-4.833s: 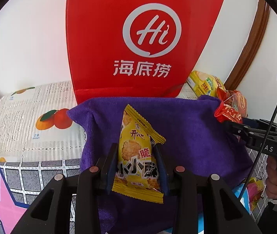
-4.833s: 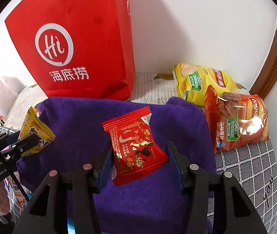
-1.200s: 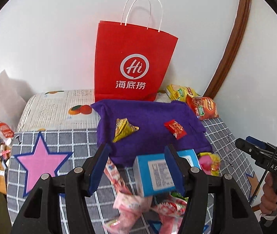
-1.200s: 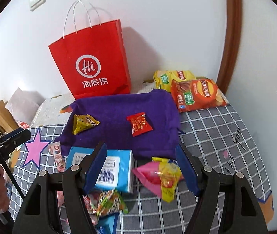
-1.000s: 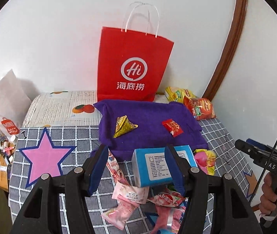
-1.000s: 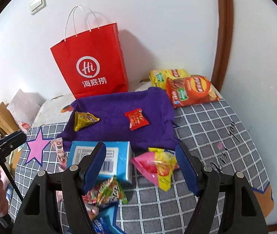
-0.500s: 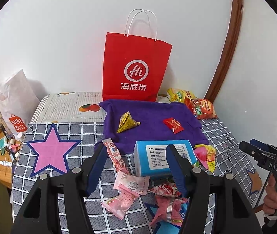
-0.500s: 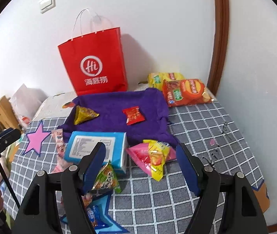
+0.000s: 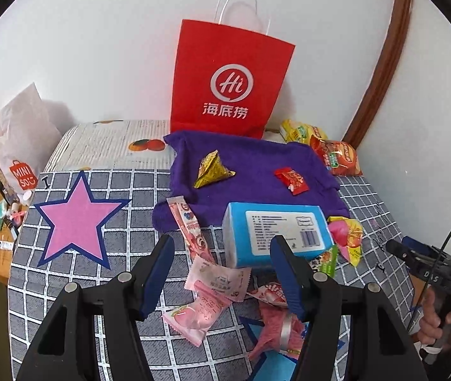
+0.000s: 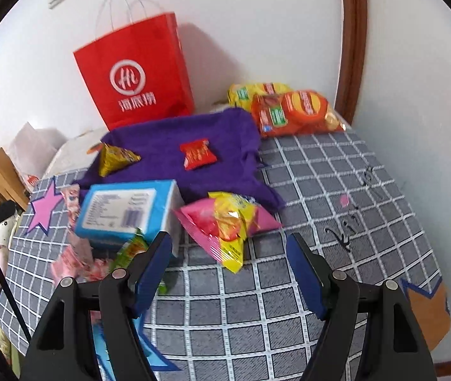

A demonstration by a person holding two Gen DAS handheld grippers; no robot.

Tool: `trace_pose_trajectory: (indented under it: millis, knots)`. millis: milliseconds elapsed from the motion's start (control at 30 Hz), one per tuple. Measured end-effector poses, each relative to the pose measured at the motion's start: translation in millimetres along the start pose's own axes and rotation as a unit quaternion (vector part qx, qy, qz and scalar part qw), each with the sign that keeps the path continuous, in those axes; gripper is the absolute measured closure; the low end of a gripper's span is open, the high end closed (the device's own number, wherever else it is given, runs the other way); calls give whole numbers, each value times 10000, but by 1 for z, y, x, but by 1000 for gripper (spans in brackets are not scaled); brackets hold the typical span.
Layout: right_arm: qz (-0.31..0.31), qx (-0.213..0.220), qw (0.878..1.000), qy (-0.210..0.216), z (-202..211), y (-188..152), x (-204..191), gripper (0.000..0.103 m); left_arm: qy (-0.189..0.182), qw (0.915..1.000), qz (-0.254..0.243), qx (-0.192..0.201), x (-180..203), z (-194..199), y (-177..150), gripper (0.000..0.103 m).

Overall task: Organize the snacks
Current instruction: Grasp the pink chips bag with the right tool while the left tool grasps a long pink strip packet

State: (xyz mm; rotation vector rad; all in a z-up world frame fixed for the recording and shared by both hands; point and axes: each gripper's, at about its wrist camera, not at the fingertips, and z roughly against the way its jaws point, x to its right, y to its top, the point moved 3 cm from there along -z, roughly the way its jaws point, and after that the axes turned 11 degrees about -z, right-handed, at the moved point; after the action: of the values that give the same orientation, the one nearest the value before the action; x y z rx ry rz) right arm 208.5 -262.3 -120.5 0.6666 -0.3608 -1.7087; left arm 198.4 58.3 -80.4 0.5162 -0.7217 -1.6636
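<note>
A purple cloth lies on the table with a yellow triangular snack and a small red snack packet on it. My left gripper is open and empty, held above pink snack packets and near a blue box. My right gripper is open and empty, just in front of a pink and yellow snack bag. The blue box is to its left.
A red paper bag stands against the back wall. An orange chip bag and a yellow one lie at the back right. A white Miniso bag sits left. A grid tablecloth covers the table.
Both grippers, once shut on the yellow and red snacks, have let them go on the purple cloth and pulled back and up. In the last second they kept drawing back slightly.
</note>
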Motion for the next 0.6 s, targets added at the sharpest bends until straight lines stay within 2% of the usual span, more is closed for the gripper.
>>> trace_pose_trajectory:
  millis: [200,400,600]
  knots:
    - [-49,-309,9995,-54,-41,1,12,29,117,9998,71,-152,-9,-17,1,40]
    - [-225,-508,9984,-69,-74,13,16,29,46,9994,188,-294,-20,-37,2,40]
    - [-861,-723,9935,157,-93,24,21,29,49,9992,139,-377,-22,-51,2,40]
